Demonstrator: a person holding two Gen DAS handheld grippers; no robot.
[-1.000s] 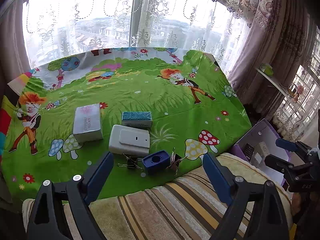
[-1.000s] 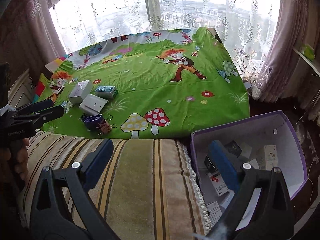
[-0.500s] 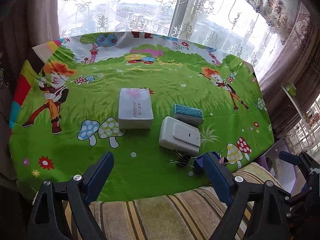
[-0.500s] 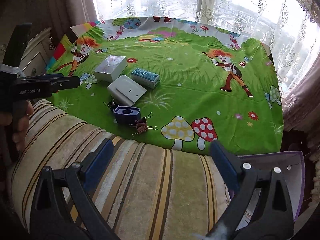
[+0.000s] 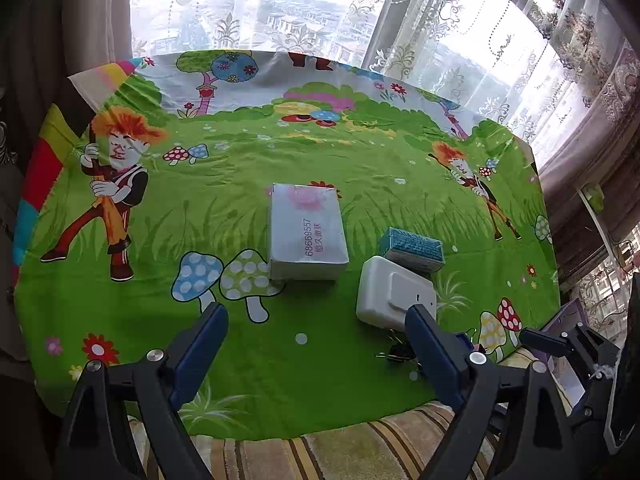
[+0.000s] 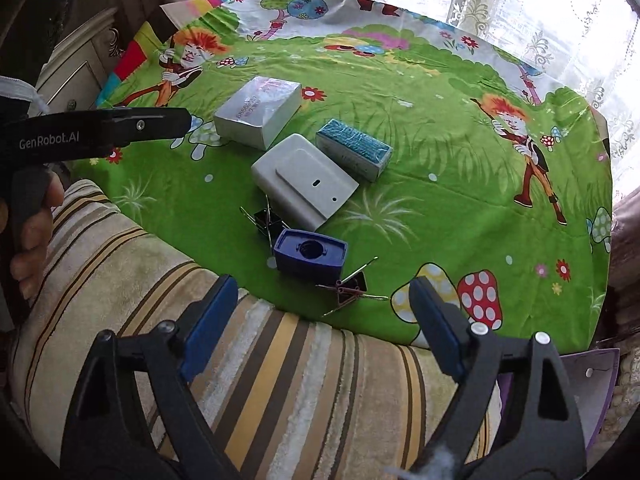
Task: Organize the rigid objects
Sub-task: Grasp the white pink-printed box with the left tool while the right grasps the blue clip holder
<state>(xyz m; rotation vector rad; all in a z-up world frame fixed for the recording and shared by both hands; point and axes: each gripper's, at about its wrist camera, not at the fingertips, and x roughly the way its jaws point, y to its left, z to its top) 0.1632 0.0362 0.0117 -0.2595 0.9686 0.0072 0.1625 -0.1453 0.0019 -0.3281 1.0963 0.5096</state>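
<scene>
A silver box (image 5: 306, 236) (image 6: 258, 110), a white flat device (image 5: 394, 298) (image 6: 306, 180), a teal-topped box (image 5: 412, 248) (image 6: 354, 148), a dark blue block (image 6: 310, 256) and black and maroon binder clips (image 6: 350, 290) lie on the green cartoon cloth. My left gripper (image 5: 316, 344) is open and empty, just short of the silver box and white device. My right gripper (image 6: 324, 318) is open and empty, over the cloth's near edge by the blue block and clips.
A striped cushion (image 6: 280, 380) runs along the near edge of the green cloth (image 6: 440, 128). A purple-edged box (image 6: 592, 384) sits low at the right. Curtains and a window are behind. A cabinet (image 6: 76, 64) stands at the left.
Both grippers have swung left and moved in toward the objects. The purple box has slid out to the right edge of the right wrist view. Nothing was grasped.
</scene>
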